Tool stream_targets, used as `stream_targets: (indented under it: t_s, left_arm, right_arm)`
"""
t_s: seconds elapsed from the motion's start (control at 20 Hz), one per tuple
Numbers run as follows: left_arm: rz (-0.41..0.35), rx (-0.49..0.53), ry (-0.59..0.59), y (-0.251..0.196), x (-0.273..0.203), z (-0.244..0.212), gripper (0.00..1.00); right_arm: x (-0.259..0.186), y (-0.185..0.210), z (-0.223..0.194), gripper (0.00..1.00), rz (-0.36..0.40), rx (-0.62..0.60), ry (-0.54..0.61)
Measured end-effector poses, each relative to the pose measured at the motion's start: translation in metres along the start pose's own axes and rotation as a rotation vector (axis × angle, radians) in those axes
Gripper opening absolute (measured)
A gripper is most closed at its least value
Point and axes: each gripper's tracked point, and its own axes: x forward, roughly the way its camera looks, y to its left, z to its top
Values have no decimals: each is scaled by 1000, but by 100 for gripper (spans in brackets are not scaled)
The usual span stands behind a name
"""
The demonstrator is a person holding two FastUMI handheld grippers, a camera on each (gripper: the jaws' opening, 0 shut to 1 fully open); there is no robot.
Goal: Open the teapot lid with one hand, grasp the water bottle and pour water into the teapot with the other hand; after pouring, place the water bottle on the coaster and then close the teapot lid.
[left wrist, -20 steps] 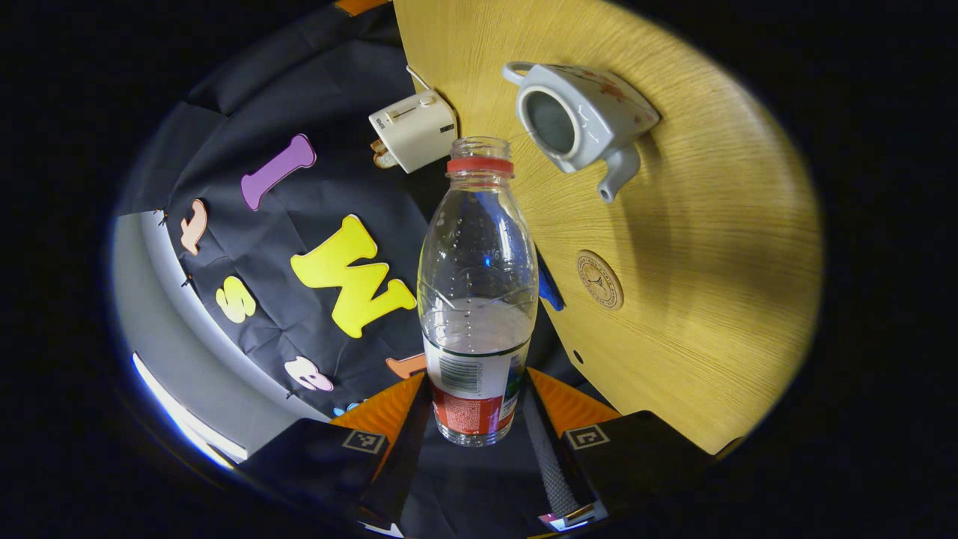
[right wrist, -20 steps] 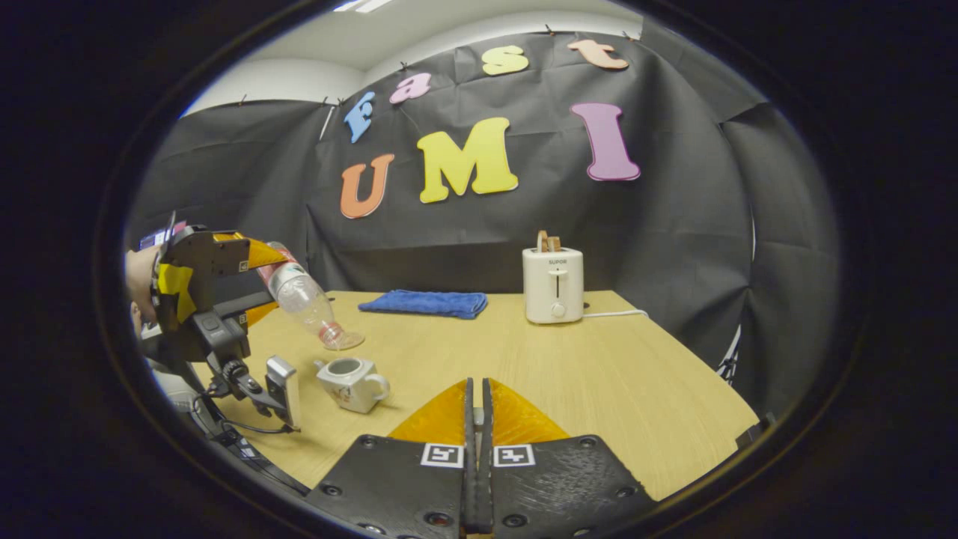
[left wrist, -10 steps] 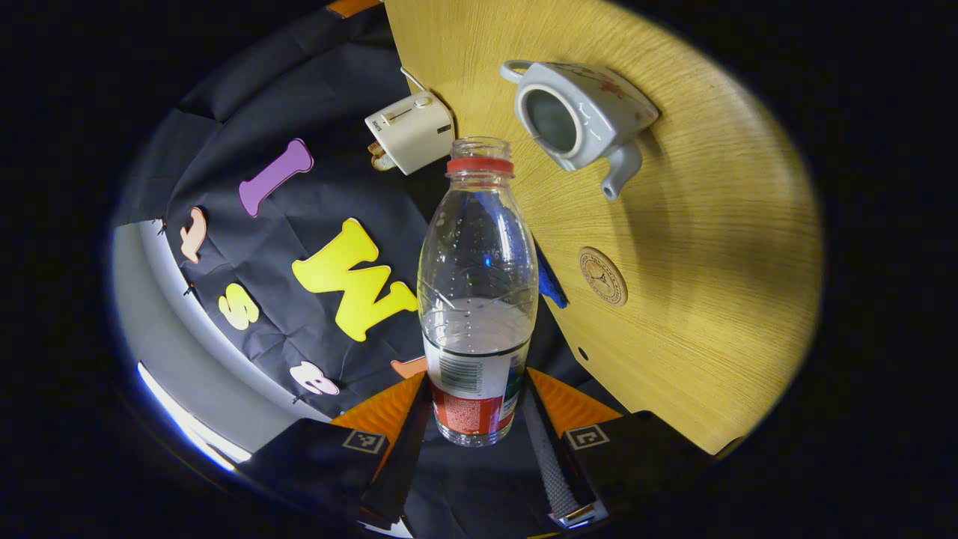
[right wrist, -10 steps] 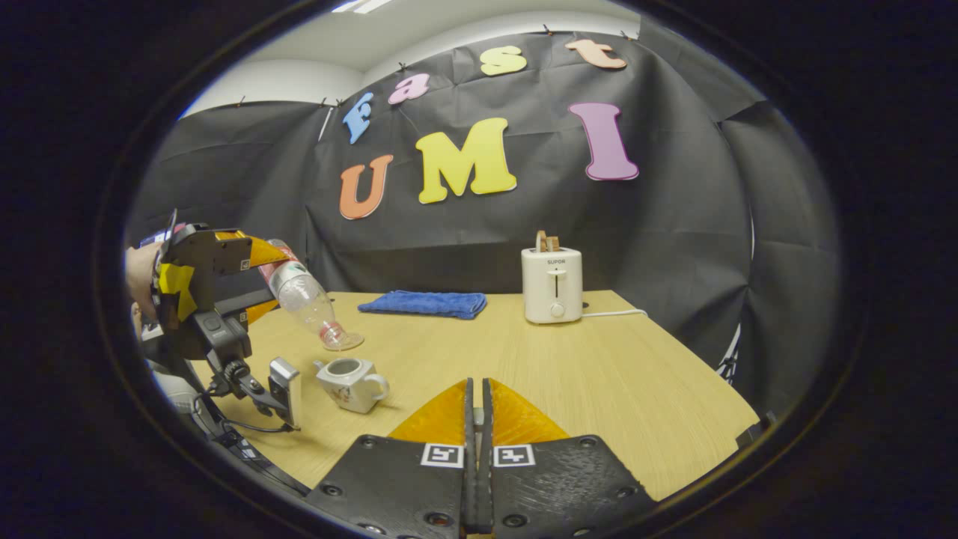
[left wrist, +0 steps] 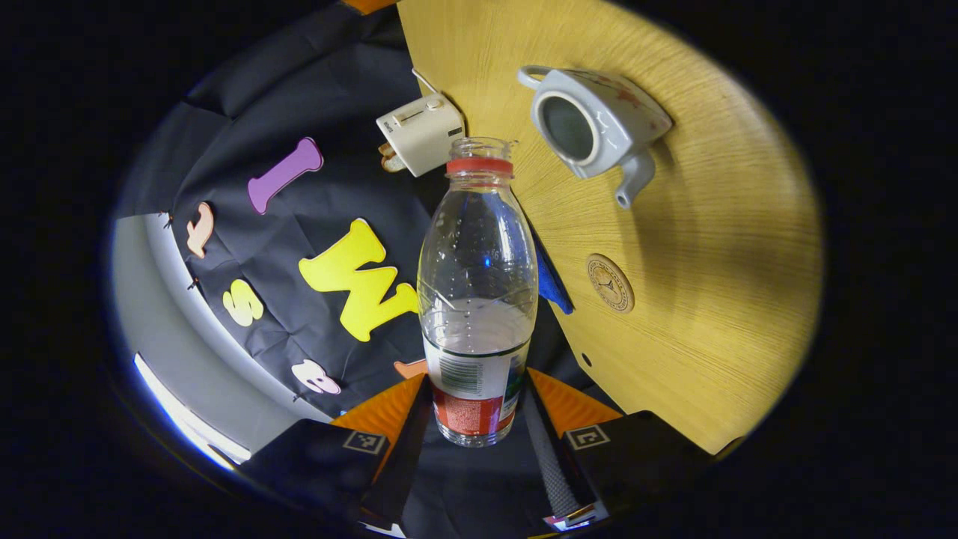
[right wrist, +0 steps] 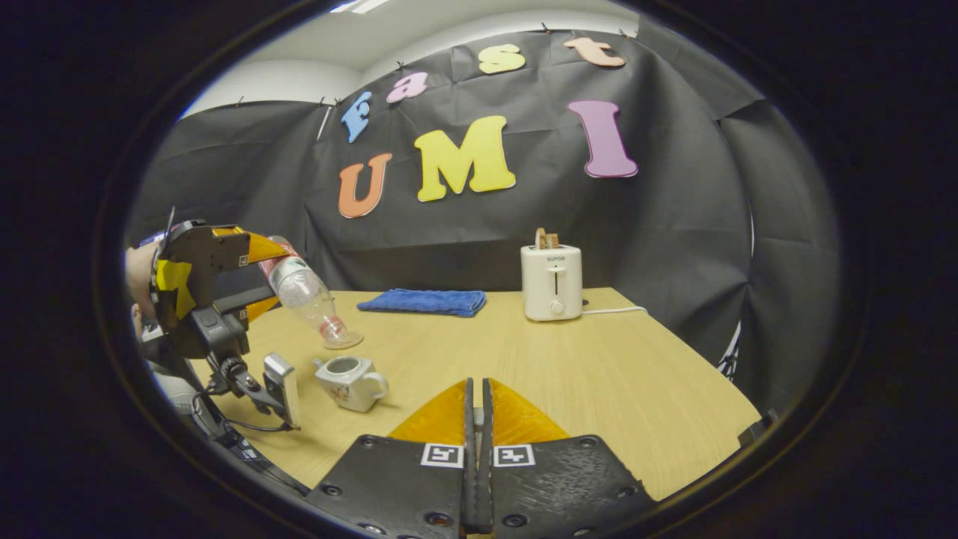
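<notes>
Bottle tilted over open teapot, pinched in left gripper.

Left gripper: both fingers pressed on bottle's labelled base; uncapped mouth aimed down toward table, hanging above and just short of teapot; some water inside bottle. Teapot upright on table, lidless, opening bare, spout pointing toward coaster, well apart from it. Coaster flat on table between teapot and near edge. Right gripper: fingers pressed together, nothing visible between them, low over table, well apart from teapot. Cloth and toaster at table's far side, by booth wall. Hand behind left gripper.
</notes>
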Motion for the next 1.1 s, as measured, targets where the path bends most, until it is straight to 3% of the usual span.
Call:
stream_targets:
  t_s: [0.05, 0.15, 0.2, 0.3, 0.5, 0.85, 1.1]
  left_arm:
    - [-9, -26, -1, -1, 0, -1, 75]
    - [-22, -89, -11, -5, 3, -3, 72]
    - [-29, -134, -17, -9, 3, -5, 75]
    - [-35, -247, -55, -17, 0, -1, 72]
    - [-167, -623, -81, -60, -8, 0, 72]
    - [-321, -1201, -78, -81, -37, 5, 72]
    - [-342, -1609, -48, -75, -42, 0, 72]
  right_arm:
    - [-1, 1, 1, 0, -1, -3, -3]
    - [-2, 2, 5, 0, -4, -9, -8]
    - [-3, 3, 7, 0, -7, -12, -11]
    - [-6, 6, 9, 0, -11, -14, -14]
    - [-8, 17, 13, 0, -11, -20, -15]
    - [-10, 36, 28, 0, -7, -45, -31]
    - [-6, 53, 36, 0, 13, -35, -45]
